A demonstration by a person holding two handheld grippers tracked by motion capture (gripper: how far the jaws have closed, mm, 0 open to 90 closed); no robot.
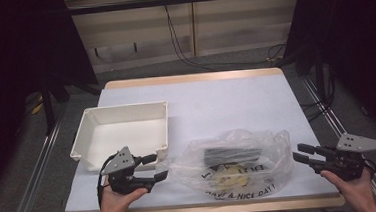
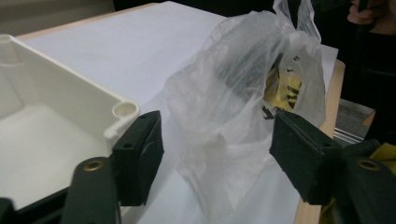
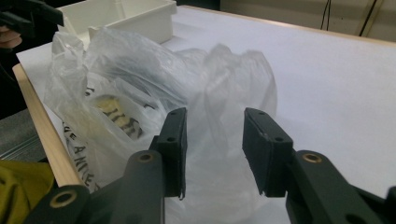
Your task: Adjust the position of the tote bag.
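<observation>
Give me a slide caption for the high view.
Two open tongs, left and right, flank a plastic bag beside a white tray.

empty white tray point(image 1: 120, 128) on white table point(image 1: 236, 102)

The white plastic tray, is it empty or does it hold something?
Empty: the white plastic tray shows a bare white floor.

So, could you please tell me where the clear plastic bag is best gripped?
Probably the crumpled loose film at either end of the plastic bag: it lies flat with a dark item inside. The right gripper could come in from the right edge, the left gripper from the left.
</observation>
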